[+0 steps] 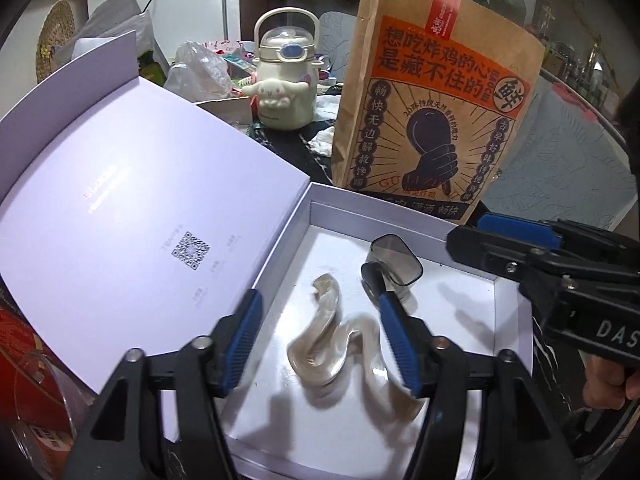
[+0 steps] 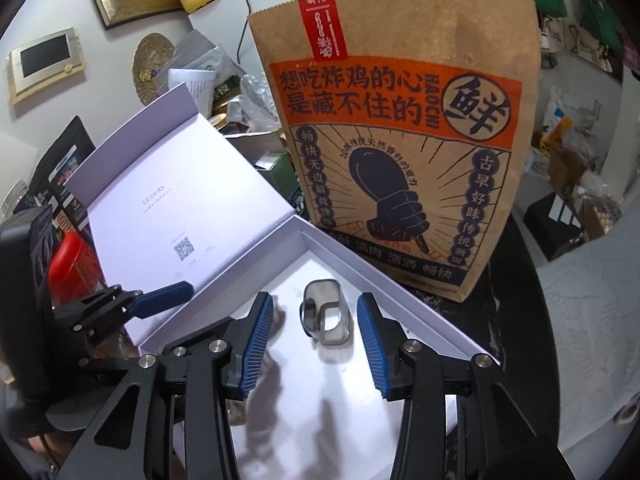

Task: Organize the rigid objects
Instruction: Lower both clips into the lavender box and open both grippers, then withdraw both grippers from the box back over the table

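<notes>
An open white box (image 1: pixel 400 210) lies in front of me, its lid (image 1: pixel 140 200) folded back to the left. On the box floor rests a wavy, translucent beige piece (image 1: pixel 332 344). My left gripper (image 1: pixel 320 297) is open, its blue pads on either side of that piece without touching it. Further back in the box stands a small smoky-grey clear holder (image 2: pixel 326 318). My right gripper (image 2: pixel 316 298) straddles the holder, open, with a gap on both sides. The right gripper (image 1: pixel 500 236) also shows at the box's right edge in the left wrist view.
A tall brown paper bag (image 2: pixel 400 140) stands right behind the box. A cream character bottle (image 1: pixel 286 80) sits further back among clutter. A red tin (image 2: pixel 72 268) and a clear plastic dish (image 1: pixel 36 412) lie left of the lid.
</notes>
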`<state>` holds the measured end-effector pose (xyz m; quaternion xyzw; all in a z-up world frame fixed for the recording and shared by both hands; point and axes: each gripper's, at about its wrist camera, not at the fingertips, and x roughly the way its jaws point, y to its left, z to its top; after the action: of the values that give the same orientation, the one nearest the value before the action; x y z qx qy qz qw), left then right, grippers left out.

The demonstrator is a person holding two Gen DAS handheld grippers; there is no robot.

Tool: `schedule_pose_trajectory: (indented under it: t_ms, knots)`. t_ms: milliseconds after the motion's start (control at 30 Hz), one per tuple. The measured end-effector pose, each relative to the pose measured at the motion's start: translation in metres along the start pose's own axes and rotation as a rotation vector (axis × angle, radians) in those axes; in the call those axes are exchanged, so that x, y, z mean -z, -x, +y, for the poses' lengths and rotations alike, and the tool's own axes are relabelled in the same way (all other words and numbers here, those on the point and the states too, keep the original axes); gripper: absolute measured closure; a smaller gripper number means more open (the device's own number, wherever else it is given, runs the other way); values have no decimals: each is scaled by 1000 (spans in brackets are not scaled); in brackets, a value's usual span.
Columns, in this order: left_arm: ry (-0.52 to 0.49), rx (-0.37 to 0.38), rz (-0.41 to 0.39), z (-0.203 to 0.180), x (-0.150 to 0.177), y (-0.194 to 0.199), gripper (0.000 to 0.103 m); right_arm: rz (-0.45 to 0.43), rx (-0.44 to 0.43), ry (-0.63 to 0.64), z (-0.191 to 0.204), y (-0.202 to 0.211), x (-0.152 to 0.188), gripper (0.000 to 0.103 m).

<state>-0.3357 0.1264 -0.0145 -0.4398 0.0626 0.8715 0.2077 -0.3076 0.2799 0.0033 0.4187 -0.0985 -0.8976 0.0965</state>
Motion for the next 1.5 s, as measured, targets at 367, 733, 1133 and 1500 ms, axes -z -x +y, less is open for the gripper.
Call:
schedule_pose_trajectory:
  t_ms: [367,733,1133,1500]
  knots:
    - [13,-27,-28,3,-3,13,32,-23,-11,7,3,11,-1,60]
    - [22,-41,-67,-2,0,39,32,-69,-16,28,12,40,3,58]
    - [28,-58,-125,-7,16,87,19,-103,-6,56,26,76,20,47]
    - [30,-78,-185,-9,38,133,5,-127,4,84,43,112,38,26]
